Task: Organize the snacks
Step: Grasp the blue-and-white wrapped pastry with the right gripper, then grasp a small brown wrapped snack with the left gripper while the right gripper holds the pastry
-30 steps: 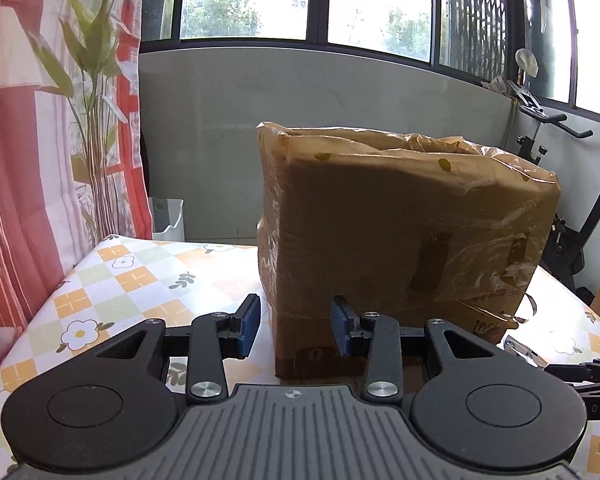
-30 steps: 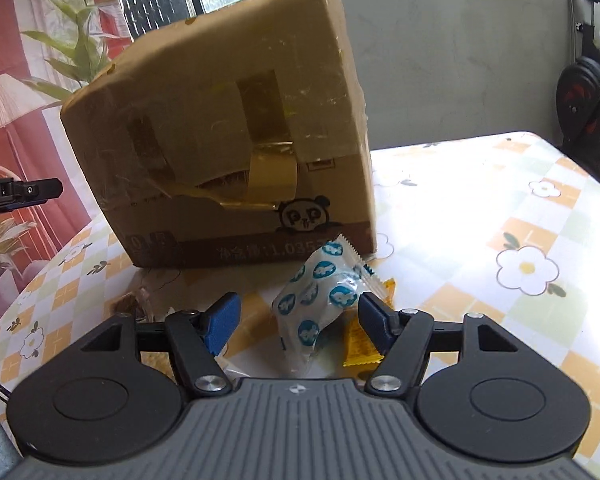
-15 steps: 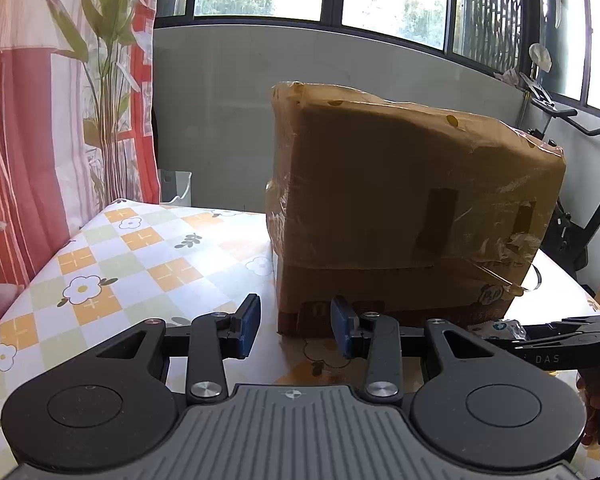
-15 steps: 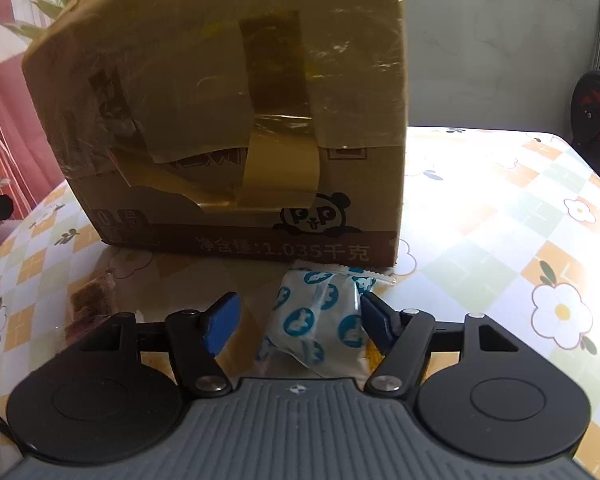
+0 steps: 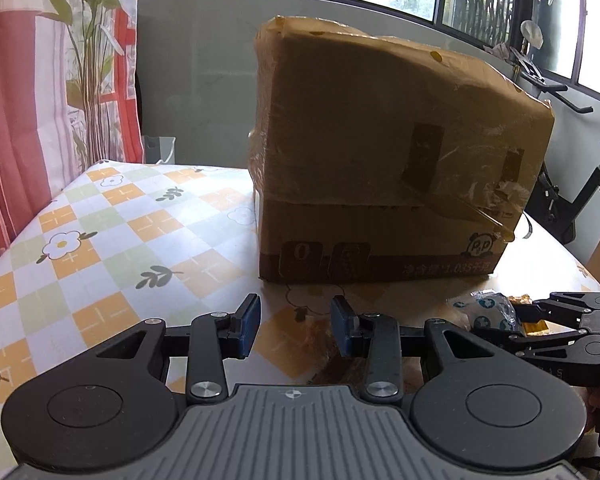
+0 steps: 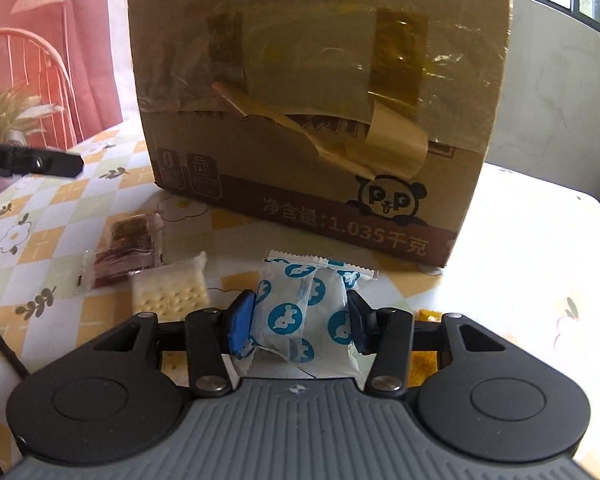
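A white snack packet with blue circles (image 6: 304, 312) lies on the floral tablecloth in front of a taped cardboard box (image 6: 320, 100). My right gripper (image 6: 300, 320) straddles the packet; its jaws are closing and both blue pads touch the packet's sides. The left wrist view shows the same packet (image 5: 490, 310) at the right edge, in that gripper (image 5: 512, 322). My left gripper (image 5: 294, 326) hovers open and empty over the table, facing the box (image 5: 380, 160). A cracker packet (image 6: 170, 292) and a brown snack packet (image 6: 130, 248) lie to the left, a yellow packet (image 6: 424, 354) to the right.
The table (image 5: 100, 240) carries a checked cloth with flowers. A red curtain (image 5: 40, 100) hangs at the left and an exercise bike (image 5: 580, 200) stands behind the table at the right. The left gripper's fingers (image 6: 40, 163) reach in at the left edge of the right wrist view.
The right gripper rolled level and narrowed its jaws onto the blue-dotted packet. The left gripper sank lower toward the table; its jaws kept the same gap.
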The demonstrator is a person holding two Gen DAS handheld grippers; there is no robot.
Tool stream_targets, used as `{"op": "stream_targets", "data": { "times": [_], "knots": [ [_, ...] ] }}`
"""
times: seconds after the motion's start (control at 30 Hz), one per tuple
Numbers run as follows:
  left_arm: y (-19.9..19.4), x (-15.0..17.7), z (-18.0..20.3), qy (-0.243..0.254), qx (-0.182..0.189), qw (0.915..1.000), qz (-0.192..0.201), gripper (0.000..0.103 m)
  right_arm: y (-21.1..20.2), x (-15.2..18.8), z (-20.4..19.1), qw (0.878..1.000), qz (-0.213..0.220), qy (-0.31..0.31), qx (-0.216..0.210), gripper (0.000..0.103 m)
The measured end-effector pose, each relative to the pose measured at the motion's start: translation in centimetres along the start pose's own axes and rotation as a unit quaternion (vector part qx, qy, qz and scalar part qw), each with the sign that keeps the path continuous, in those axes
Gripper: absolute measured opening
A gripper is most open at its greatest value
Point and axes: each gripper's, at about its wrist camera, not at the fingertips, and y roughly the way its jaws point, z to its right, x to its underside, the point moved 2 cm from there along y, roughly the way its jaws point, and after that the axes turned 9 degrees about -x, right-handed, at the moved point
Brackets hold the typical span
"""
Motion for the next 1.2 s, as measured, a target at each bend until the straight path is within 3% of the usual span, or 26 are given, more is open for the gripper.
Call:
{"op": "stream_targets", "data": {
  "times": [0.37, 0.57, 0.8, 0.87, 0.93, 1.2],
  "knots": [
    [2.2, 1.7, 1.2, 0.031, 0.012, 0.9984, -0.047, 0.04, -0.3, 0.5, 0.1, 1.0, 0.008, 0.004, 0.003, 0.05],
    [4.1, 1.1, 1.6, 0.049, 0.005, 0.9976, -0.048, 0.037, -0.8, 0.4, 0.4, 1.0, 0.009, 0.01, -0.001, 0.05],
    [6.4, 1.1, 2.2, 0.054, 0.004, 0.9956, -0.076, 0.037, -0.8, 0.4, 0.4, 1.0, 0.009, 0.013, -0.002, 0.05],
    [6.4, 1.2, 2.3, 0.055, 0.004, 0.9959, -0.072, 0.033, -0.8, 0.4, 0.3, 1.0, 0.009, 0.013, -0.002, 0.05],
    [6.2, 1.3, 2.4, 0.053, 0.007, 0.9961, -0.07, 0.021, -0.8, 0.4, 0.4, 1.0, 0.009, 0.015, -0.004, 0.05],
    [4.4, 2.6, 1.2, 0.021, -0.021, 0.9972, -0.069, 0.02, -0.8, 0.4, 0.4, 1.0, 0.01, 0.021, -0.005, 0.051]
  ]
}}
